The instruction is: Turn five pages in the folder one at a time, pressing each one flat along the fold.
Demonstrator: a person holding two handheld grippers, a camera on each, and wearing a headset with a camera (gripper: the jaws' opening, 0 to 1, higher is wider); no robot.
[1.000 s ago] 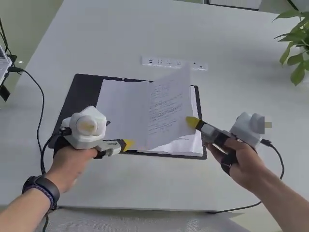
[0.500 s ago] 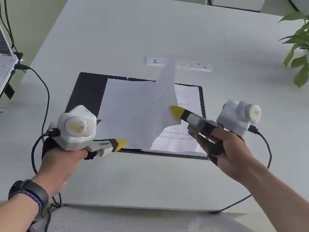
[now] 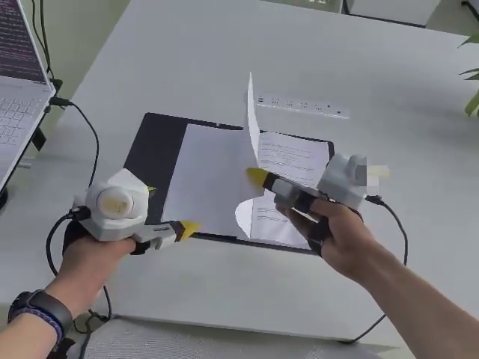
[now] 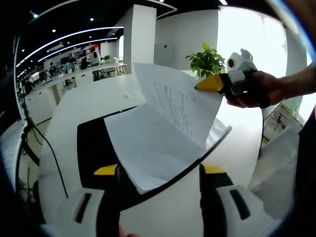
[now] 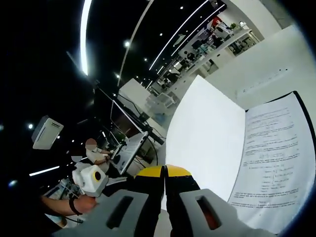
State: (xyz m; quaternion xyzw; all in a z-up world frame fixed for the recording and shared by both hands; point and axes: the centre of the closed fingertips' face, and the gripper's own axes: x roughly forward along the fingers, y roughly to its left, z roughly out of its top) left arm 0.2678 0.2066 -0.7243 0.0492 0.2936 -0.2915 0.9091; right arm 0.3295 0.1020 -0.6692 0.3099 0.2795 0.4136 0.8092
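Tabletop [image 3: 187, 60] under the folder [image 3: 153, 149]: right gripper [image 3: 257, 177] raised, fingers pinching an upright page [image 3: 251, 112]; left gripper [image 3: 185, 228] low, fingers spread empty.

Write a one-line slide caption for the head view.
Right gripper holds a page upright above the open black folder; left gripper is open by its near edge.

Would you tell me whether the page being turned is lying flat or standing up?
Standing up: the page rises on edge from the folder, pinched in the right claw.
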